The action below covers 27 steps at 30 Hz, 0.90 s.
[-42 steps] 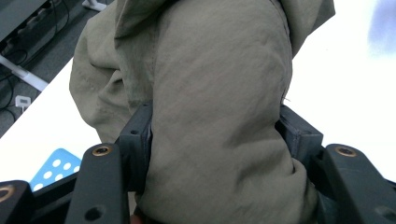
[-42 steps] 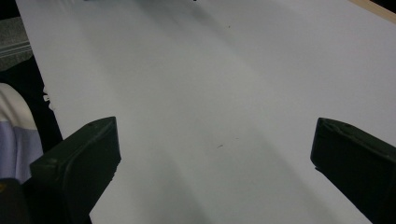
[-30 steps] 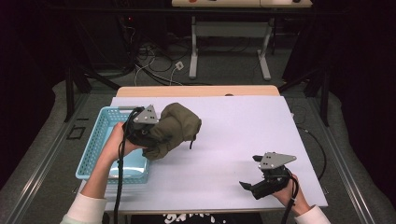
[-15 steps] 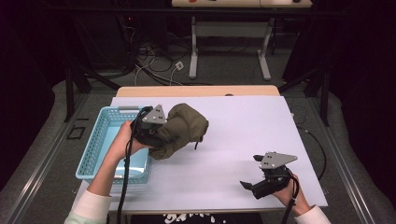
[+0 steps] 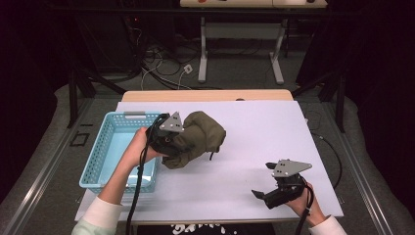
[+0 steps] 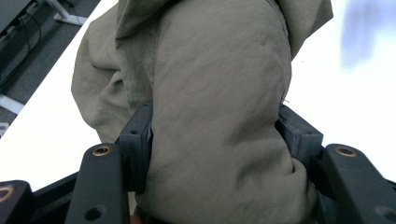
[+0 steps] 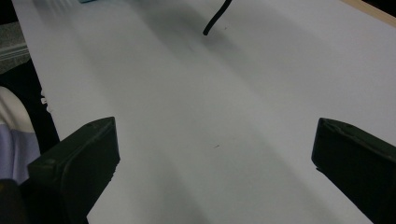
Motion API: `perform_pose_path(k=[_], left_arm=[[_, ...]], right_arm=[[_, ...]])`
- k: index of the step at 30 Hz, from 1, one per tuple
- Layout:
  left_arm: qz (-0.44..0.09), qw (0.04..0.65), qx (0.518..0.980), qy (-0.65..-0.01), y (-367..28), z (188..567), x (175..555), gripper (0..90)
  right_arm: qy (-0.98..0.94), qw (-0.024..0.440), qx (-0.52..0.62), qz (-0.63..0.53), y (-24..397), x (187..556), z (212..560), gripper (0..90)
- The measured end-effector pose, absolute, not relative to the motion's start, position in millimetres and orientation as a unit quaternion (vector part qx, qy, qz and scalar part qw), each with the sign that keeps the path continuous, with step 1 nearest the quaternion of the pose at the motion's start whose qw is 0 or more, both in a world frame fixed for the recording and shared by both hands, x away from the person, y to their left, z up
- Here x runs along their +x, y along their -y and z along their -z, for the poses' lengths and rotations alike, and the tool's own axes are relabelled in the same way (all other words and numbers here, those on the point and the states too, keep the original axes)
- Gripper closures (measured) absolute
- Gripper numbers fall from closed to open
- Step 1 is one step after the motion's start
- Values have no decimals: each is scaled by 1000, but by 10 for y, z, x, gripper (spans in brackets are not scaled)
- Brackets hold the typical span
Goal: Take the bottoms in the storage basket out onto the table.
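- Clamped in our left gripper point(image 5: 171, 139) is a bunched olive-green garment point(image 5: 198, 137); we see its two black jaws pressed into a thick fold of the cloth from either side in the left gripper view, the fabric point(image 6: 219, 107) bulging up between and above them
- We hold that gripper just past the right rim of the light blue basket point(image 5: 105, 156), at the left part of the table; the grey three-cornered plate on top of it faces up, and its black cable trails down along our left forearm
- We see the garment lying crumpled on the white table cover point(image 5: 254, 132), just right of the basket and touching the left gripper; most of its bulk sits to the right of the jaws; whether any of it is lifted off the cover we cannot tell
- Our right gripper point(image 5: 259, 195) rests low near the front right corner of the table, well apart from the garment; its jaws stand wide with nothing between them, and the right gripper view shows bare white cover point(image 7: 219, 116) in the gap
- We note a dark cord end point(image 7: 215, 18) lying on the cover far ahead of the right gripper's jaws
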<state>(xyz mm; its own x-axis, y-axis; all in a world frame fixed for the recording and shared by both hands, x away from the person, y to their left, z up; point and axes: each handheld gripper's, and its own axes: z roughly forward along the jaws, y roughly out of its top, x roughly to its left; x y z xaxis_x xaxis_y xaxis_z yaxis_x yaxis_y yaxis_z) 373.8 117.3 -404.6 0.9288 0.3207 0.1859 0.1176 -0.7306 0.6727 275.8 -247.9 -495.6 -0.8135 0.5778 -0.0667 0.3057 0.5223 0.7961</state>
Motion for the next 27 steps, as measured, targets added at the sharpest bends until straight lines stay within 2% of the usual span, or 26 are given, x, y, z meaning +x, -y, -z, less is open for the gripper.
perform_pose_path(k=[27], left_arm=[[-138, 340, 923, -112, -1028, 4152, 3781, 415]], right_arm=[[-856, 161, 259, -417, 2482, 2769, 4963, 8]])
